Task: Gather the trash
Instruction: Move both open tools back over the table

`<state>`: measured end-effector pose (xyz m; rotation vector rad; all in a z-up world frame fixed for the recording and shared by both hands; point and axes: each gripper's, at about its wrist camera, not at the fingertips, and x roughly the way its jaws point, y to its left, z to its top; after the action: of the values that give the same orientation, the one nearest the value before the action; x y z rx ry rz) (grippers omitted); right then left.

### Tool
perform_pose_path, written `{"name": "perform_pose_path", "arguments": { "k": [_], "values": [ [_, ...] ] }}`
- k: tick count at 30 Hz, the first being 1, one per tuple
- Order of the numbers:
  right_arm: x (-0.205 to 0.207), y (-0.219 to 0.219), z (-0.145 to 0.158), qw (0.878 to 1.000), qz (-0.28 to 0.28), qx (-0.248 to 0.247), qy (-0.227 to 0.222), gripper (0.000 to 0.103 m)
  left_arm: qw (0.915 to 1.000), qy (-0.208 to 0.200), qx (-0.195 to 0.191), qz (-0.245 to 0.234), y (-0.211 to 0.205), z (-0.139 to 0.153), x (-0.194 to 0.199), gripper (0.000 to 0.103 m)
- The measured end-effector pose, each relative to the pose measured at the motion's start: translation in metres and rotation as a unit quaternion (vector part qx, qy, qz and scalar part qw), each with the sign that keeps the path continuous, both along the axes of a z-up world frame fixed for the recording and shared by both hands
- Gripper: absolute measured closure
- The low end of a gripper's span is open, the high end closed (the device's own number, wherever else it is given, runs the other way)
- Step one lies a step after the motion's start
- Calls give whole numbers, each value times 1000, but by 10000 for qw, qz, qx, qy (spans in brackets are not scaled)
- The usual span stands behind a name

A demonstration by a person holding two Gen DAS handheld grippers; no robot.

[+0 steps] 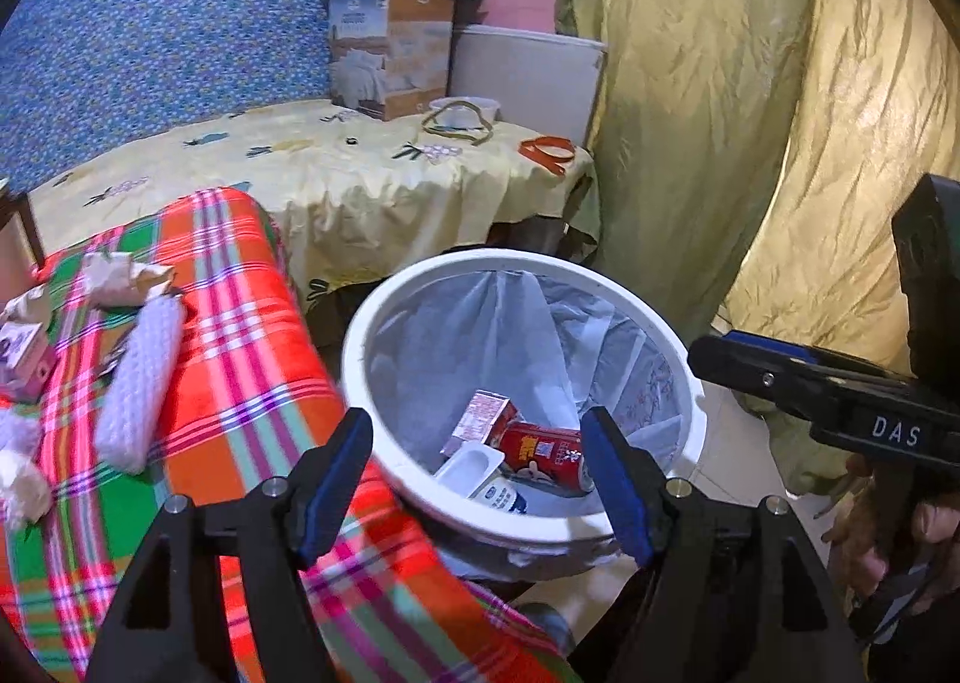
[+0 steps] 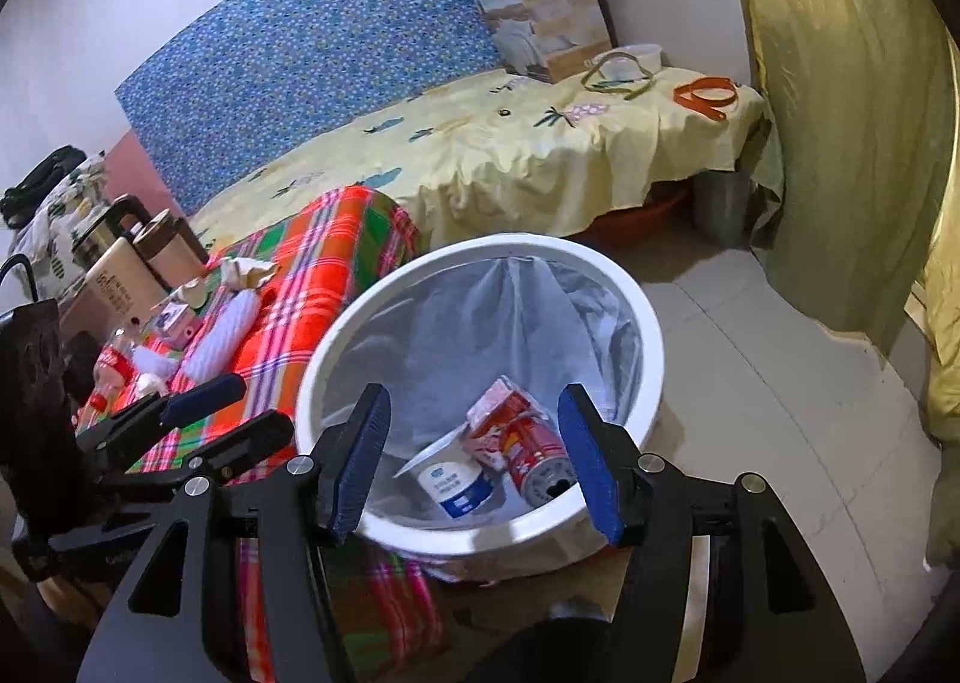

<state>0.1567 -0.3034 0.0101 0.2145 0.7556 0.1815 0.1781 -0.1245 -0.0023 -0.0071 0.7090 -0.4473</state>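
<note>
A white bin (image 1: 359, 359) with a pale liner stands on the floor beside a plaid-covered surface (image 1: 240, 359). Inside lie a red can (image 1: 540, 452), a small carton (image 1: 483, 416) and a white yoghurt cup (image 2: 453, 488). My left gripper (image 1: 474, 443) hangs open over the bin's near rim, nothing between its fingers. My right gripper (image 2: 474, 419) is open too, empty, above the bin (image 2: 651, 347); the can (image 2: 534, 452) shows between its fingers far below. On the plaid cloth lie crumpled paper (image 1: 126, 275), a small box (image 1: 27, 359) and a white knitted roll (image 1: 144, 383).
A bed with a yellow sheet (image 1: 336, 173) lies behind the bin, bearing a cardboard box (image 1: 390, 53) and an orange strap (image 1: 549, 152). A yellow-green curtain (image 1: 720, 113) hangs at the right. Flasks (image 2: 150, 251) and a plastic bottle (image 2: 114, 368) stand left of the plaid cloth.
</note>
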Motion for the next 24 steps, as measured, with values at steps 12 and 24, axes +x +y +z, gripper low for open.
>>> {"name": "perform_pose_path", "arguments": {
  "k": [12, 24],
  "values": [
    [-14, 36, 2, 9978, 646, 111, -81, 43, 9985, -30, -114, 537, 42, 2, -32, 30],
    [-20, 69, -1, 9933, 1152, 113, 17, 43, 9932, -39, -73, 1159, 84, -3, -51, 30]
  ]
}}
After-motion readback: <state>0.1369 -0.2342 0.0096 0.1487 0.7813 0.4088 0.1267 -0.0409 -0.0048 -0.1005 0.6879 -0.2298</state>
